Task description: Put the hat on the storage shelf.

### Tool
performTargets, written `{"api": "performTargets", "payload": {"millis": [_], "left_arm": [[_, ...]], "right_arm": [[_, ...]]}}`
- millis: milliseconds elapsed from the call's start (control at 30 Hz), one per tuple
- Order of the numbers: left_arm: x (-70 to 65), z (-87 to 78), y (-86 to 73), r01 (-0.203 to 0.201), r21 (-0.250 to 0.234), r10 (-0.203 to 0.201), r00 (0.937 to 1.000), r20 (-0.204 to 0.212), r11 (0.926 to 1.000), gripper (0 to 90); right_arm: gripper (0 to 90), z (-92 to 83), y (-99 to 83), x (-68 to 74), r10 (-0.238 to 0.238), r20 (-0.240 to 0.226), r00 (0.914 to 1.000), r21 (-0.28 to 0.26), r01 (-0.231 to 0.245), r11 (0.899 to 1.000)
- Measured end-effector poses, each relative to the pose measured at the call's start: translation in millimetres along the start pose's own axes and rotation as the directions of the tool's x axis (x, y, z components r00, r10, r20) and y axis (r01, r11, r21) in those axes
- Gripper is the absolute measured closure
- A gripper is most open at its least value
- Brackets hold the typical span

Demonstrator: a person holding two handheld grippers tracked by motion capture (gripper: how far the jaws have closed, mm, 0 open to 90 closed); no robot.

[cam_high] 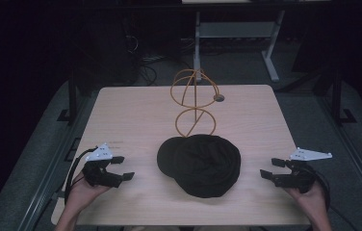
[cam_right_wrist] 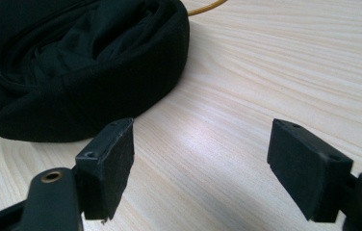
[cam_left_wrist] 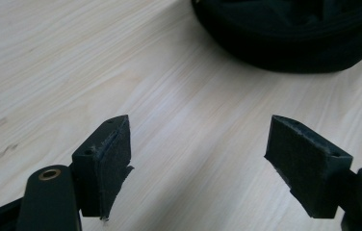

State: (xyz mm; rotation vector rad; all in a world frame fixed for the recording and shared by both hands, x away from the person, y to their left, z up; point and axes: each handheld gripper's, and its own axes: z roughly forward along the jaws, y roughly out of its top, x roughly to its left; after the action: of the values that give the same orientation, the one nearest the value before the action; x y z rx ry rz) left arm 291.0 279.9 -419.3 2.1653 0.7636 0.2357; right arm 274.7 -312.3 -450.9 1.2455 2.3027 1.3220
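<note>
A black cap [cam_high: 202, 163] is lying crumpled in the middle of a pale wooden table [cam_high: 121, 110], its crown slumping in soft folds and its brim pointing toward the left. Just behind it, an orange wire stand [cam_high: 194, 98] of looped rings is rising upright, its lowest loop sitting close to the cap's far edge. The left gripper [cam_high: 120, 168] is hovering near the table's left side, its jaws standing wide apart with nothing between them, aiming toward the cap. The right gripper [cam_high: 271, 168] is mirroring it at the right side, jaws likewise spread and empty, well apart from the cap. The risk seems to be this: the limp fabric is likely to bunch or slide if only one layer is being pinched, and a lift could be snagging or tipping the light wire stand.
</note>
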Motion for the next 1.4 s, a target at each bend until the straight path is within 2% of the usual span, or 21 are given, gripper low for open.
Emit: {"api": "performTargets", "payload": {"millis": [233, 333, 500, 533, 600, 733, 767, 800, 867, 900, 933, 1000, 1033, 1100, 1200, 1233, 1300, 1367, 1400], "left_arm": [[-12.3, 0.9, 15.0, -0.039, -0.012, 0.04, 0.9989, 0.024, 0.9992, 23.5], [-23.8, 1.8, 26.2, -0.078, -0.018, 0.079, 0.9958, 0.047, 0.9968, 23.5], [-36.2, 2.4, 36.8, -0.099, -0.035, 0.101, 0.9919, 0.077, 0.9945, 23.5], [-43.1, 3.4, 44.0, -0.111, -0.048, 0.115, 0.9888, 0.095, 0.9927, 23.5], [-48.4, 5.1, 50.0, -0.122, -0.056, 0.127, 0.9862, 0.106, 0.9909, 23.5], [-61.8, 12.6, 64.4, -0.161, -0.064, 0.168, 0.9758, 0.14, 0.985, 24.0], [-61.8, 12.6, 64.4, -0.161, -0.064, 0.168, 0.9758, 0.14, 0.985, 24.1], [-68.3, 18.3, 71.1, -0.177, -0.066, 0.185, 0.97, 0.157, 0.982, 24.2], [-74.2, 25.0, 77.4, -0.198, -0.053, 0.204, 0.9632, 0.175, 0.9788, 25.5], [-74.2, 25.0, 77.4, -0.198, -0.053, 0.204, 0.9632, 0.175, 0.9788, 27.0], [-79.2, 31.7, 82.6, -0.201, -0.049, 0.207, 0.957, 0.203, 0.9784, 27.9], [-84.7, 37.7, 87.1, -0.217, -0.041, 0.221, 0.9515, 0.214, 0.9752, 28.0], [-84.7, 37.7, 87.1, -0.217, -0.041, 0.221, 0.9515, 0.214, 0.9752, 28.1], [-93.5, 47.0, 93.1, -0.244, -0.031, 0.244, 0.9421, 0.23, 0.9694, 28.3], [-99.7, 54.1, 97.5, -0.264, -0.018, 0.26, 0.9348, 0.242, 0.9644, 28.8], [-99.7, 54.1, 97.5, -0.264, -0.018, 0.26, 0.9348, 0.242, 0.9644, 28.8], [-104.7, 61.5, 101.3, -0.279, -0.008, 0.272, 0.9289, 0.251, 0.9603, 29.6], [-106.6, 64.4, 102.6, -0.278, -0.005, 0.27, 0.9284, 0.255, 0.9606, 29.8], [-109.0, 68.5, 104.0, -0.286, -0.003, 0.277, 0.9244, 0.262, 0.9581, 30.4]], "right_arm": [[23.3, 0.5, 0.9, 2.3, -0.01, -0.006, 0.9999, 0.006, 0.01, 1.0], [23.1, -1.8, 1.6, 3.3, -0.013, -0.003, 0.9999, -0.001, 0.013, 1.0], [22.7, -1.7, 2.2, 4.6, -0.021, 0.004, 0.9998, -0.005, 0.021, 1.0], [22.7, -1.6, 2.4, 5.2, -0.023, 0.004, 0.9997, -0.004, 0.023, 1.0], [22.7, -1.1, 2.6, 5.7, -0.028, 0.001, 0.9996, -0.002, 0.028, 1.0], [22.7, -0.4, 3.0, 6.8, -0.03, -0.001, 0.9996, 0.0, 0.03, 1.0], [22.7, -0.4, 3.0, 6.8, -0.03, -0.001, 0.9996, 0.0, 0.03, 1.0], [22.7, 0.1, 3.1, 7.1, -0.031, -0.002, 0.9995, 0.0, 0.031, 1.0], [22.7, 0.6, 3.0, 7.2, -0.034, -0.003, 0.9994, 0.004, 0.034, 0.999], [22.7, 0.6, 3.0, 7.2, -0.034, -0.003, 0.9994, 0.004, 0.034, 0.999], [22.6, 0.7, 3.1, 7.3, -0.035, -0.005, 0.9994, 0.003, 0.035, 0.999], [22.6, 0.3, 3.0, 7.5, -0.034, -0.006, 0.9994, 0.001, 0.034, 0.999], [22.5, 0.0, 3.0, 7.6, -0.031, -0.008, 0.9995, 0.0, 0.031, 1.0], [22.5, 0.0, 3.0, 7.7, -0.032, -0.011, 0.9994, 0.001, 0.032, 0.999], [22.5, 0.6, 2.8, 8.0, -0.037, -0.013, 0.9992, 0.005, 0.037, 0.999], [22.5, 0.6, 2.9, 8.5, -0.035, -0.014, 0.9993, 0.006, 0.035, 0.999], [22.5, 0.6, 3.0, 8.7, -0.037, -0.014, 0.9992, 0.006, 0.037, 0.999], [22.5, 0.3, 2.9, 8.2, -0.037, -0.016, 0.9992, 0.005, 0.037, 0.999], [22.5, 0.4, 2.9, 8.1, -0.037, -0.016, 0.9992, 0.004, 0.038, 0.999]]}}
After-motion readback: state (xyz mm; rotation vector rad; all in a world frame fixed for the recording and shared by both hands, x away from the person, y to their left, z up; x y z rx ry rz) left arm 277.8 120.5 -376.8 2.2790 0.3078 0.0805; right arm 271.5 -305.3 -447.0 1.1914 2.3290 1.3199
